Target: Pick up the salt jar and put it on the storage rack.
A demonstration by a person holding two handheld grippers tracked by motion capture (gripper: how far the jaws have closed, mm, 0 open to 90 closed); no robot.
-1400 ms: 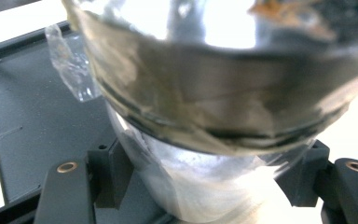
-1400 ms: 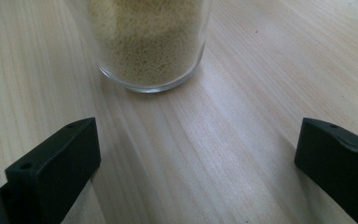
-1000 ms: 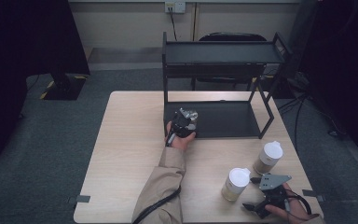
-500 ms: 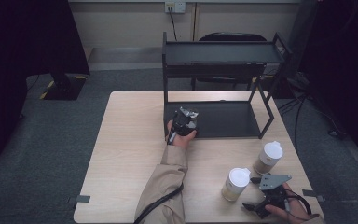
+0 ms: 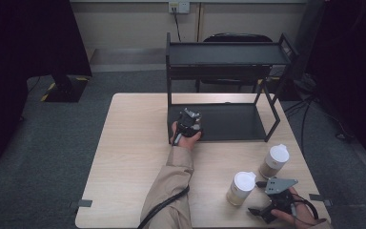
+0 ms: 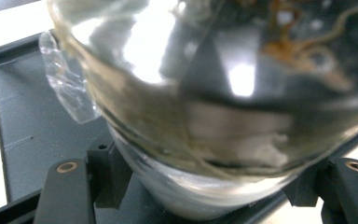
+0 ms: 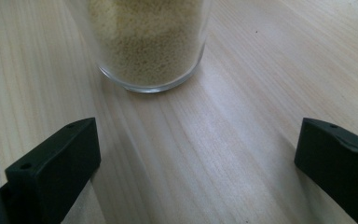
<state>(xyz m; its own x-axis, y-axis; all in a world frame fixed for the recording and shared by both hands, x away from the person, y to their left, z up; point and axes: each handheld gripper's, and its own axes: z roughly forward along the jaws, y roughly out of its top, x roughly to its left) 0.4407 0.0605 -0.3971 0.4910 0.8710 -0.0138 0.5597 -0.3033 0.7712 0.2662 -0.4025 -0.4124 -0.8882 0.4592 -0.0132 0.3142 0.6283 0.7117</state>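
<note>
One jar gripped at rack, two more on table

One clear glass jar (image 6: 214, 93) sits clamped between the jaws of the left gripper (image 5: 189, 123), over the black rack's (image 5: 228, 121) lower shelf at its left front corner. Its tilt is unclear, too close and blurred. Two white-lidded jars of pale grains stand upright on the table (image 5: 128, 148): near jar (image 5: 240, 188), far jar (image 5: 273, 161). Right gripper (image 5: 262, 212) jaws spread wide, nothing between, just before the near jar.
</note>
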